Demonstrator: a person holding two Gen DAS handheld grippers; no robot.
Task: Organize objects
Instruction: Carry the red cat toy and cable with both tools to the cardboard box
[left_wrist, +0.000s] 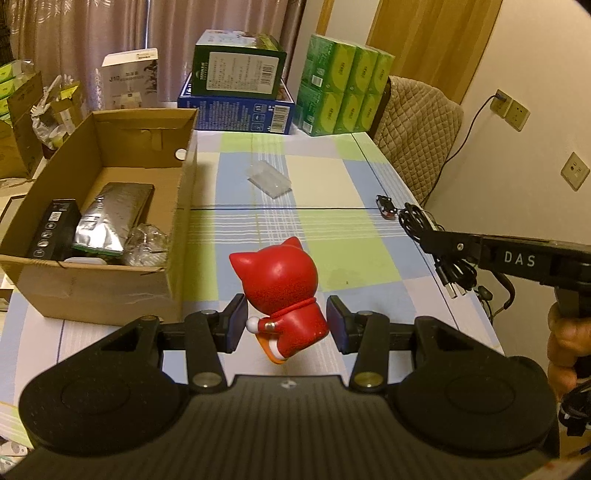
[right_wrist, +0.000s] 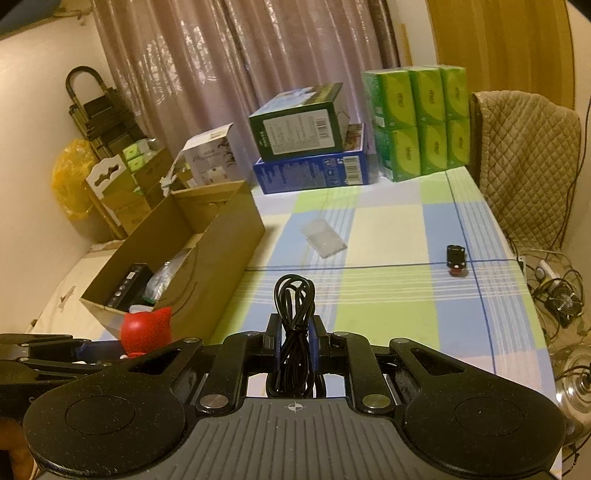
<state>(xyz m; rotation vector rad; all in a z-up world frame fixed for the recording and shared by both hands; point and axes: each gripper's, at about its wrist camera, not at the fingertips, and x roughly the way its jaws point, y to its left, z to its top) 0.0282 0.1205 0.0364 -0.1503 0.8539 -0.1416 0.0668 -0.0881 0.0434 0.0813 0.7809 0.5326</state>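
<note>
Left wrist view: the cat (left_wrist: 282, 295) is flanked, not yet pinched, by the spread left gripper (left_wrist: 286, 325) beside the box (left_wrist: 110, 291) (presumably its destination), while a cable (right_wrist: 294, 332) is clamped in the right gripper (right_wrist: 295, 345), with the bag (left_wrist: 269, 180) and car (left_wrist: 386, 206) farther off.

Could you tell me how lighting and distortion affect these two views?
Left wrist view: warm yellowish light, dark fisheye corners, a soft shadow right of the box. Right wrist view: same warm cast, the table edge bows, and the box looks slightly smeared.
</note>
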